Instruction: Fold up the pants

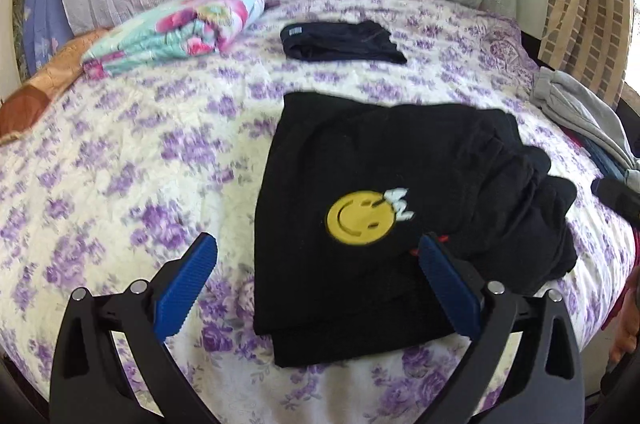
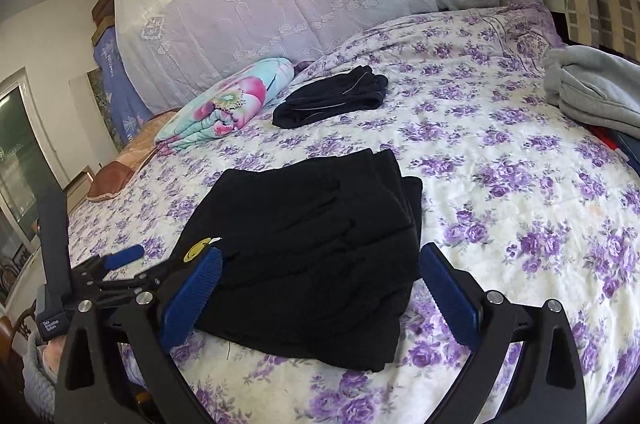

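The black pants (image 1: 384,207) lay folded, soft and limp; both the left gripper (image 1: 316,288) and right gripper (image 2: 320,296) gaped empty; best pinched at the layered edge.

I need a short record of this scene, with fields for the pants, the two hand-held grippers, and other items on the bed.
pants: black pants, folded, flat on bed, smiley patch up
left hand-held gripper: open, holding nothing
right hand-held gripper: open, holding nothing
other items: dark garment folded farther back; floral blanket; grey clothes at right edge
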A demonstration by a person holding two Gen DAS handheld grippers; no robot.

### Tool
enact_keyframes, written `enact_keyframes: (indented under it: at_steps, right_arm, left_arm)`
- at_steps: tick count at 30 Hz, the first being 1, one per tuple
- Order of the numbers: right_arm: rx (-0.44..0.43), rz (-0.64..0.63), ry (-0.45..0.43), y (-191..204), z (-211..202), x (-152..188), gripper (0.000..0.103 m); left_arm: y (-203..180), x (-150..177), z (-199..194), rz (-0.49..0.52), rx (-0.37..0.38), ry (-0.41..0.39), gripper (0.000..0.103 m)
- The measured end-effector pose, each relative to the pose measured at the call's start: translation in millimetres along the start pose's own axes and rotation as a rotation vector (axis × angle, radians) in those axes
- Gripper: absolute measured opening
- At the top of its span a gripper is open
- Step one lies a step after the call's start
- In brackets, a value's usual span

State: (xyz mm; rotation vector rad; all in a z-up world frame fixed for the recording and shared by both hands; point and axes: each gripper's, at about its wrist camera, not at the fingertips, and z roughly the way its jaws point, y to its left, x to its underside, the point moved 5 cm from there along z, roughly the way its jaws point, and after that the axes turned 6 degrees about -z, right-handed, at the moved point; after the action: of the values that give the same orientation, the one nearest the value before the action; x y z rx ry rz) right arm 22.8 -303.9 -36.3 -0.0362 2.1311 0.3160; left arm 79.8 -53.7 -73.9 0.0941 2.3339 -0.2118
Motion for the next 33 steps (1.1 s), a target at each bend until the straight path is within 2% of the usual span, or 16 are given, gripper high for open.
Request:
enact_keyframes:
  at_steps: [3, 6, 10, 18, 21, 25, 27, 30, 33]
  right_arm:
    - [0.100, 0.050, 0.098, -21, 21, 2, 0.099]
    - [0.034, 0.183, 0.148, -40, 30, 18, 0.099]
    - [0.027, 0.227, 0.177, -50, 37, 39, 0.099]
    - [-0.011, 0.187, 0.201, -37, 71, 26, 0.100]
    - [-0.011, 0.176, 0.191, -36, 70, 20, 0.100]
    - [0.133, 0.112, 0.112, -49, 46, 13, 0.100]
    - [0.145, 0.104, 0.090, -52, 40, 6, 0.100]
    - [0.093, 0.036, 0.054, -35, 37, -17, 0.100]
    - [-0.062, 0.025, 0.019, -18, 36, -37, 0.100]
  left_arm:
    - [15, 13, 20, -0.066, 0.032, 0.096, 0.099]
    - [27, 21, 25, -0.124, 0.101, 0.119, 0.099]
    - [30, 24, 26, -0.109, 0.122, 0.108, 0.099]
    - [31, 18, 30, -0.094, 0.137, 0.125, 0.099]
    - [31, 19, 29, -0.069, 0.143, 0.124, 0.099]
    - [38, 21, 20, -0.056, 0.145, 0.107, 0.099]
    - [41, 17, 14, -0.070, 0.130, 0.083, 0.099]
    - [37, 2, 4, -0.060, 0.113, 0.024, 0.099]
    - [26, -10, -1, -0.041, 0.135, -0.009, 0.099]
